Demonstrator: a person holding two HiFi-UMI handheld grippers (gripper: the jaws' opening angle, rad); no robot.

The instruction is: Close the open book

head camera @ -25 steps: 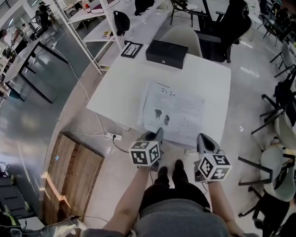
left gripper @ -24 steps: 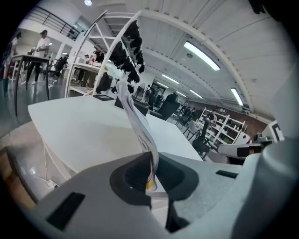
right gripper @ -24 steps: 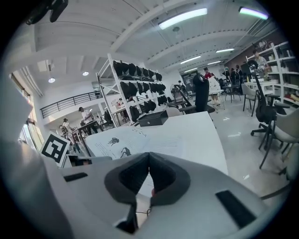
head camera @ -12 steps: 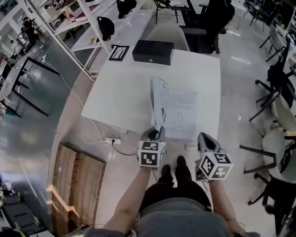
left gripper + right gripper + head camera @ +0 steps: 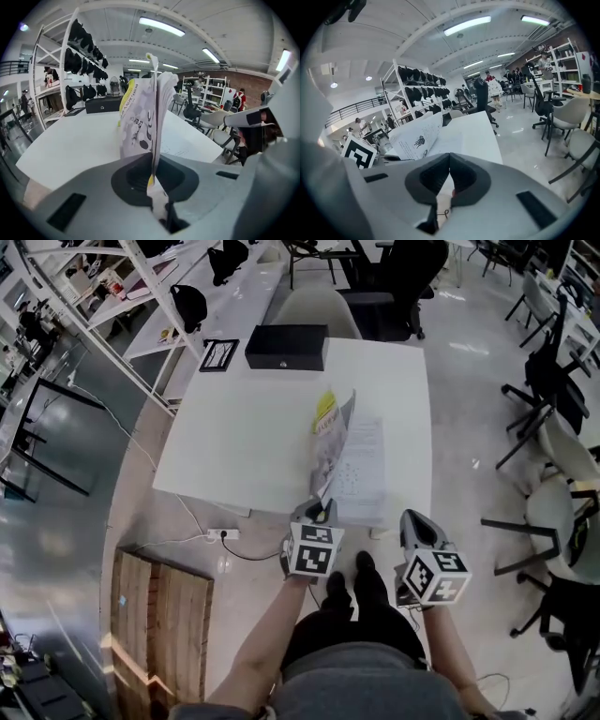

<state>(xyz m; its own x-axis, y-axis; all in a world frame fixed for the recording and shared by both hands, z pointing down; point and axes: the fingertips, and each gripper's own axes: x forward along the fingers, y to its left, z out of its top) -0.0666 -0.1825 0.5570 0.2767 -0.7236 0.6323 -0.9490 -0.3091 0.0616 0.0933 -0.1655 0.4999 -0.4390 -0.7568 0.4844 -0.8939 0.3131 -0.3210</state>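
Note:
The book [image 5: 364,465] lies on the white table [image 5: 244,427] near its front edge, its right half flat. Its left half [image 5: 330,432] stands nearly upright, with the yellow cover showing on the outer side. My left gripper [image 5: 322,510] is shut on the lower edge of that raised half. In the left gripper view the pages [image 5: 140,122] rise straight up out of the shut left gripper [image 5: 153,161]. My right gripper [image 5: 411,519] hovers by the table's front edge, right of the book, touching nothing. In the right gripper view the right gripper [image 5: 449,159] is shut and empty, with the raised pages [image 5: 417,136] to its left.
A black box [image 5: 286,346] and a framed black-and-white card [image 5: 218,354] sit at the table's far edge. A white chair [image 5: 314,310] stands behind the table and office chairs [image 5: 553,456] to the right. A power strip [image 5: 225,533] and a wooden pallet [image 5: 159,615] are on the floor at left.
The book's left half has swung from lying flat to nearly upright, held in my left gripper, which has rolled with it. The right gripper has shifted only slightly.

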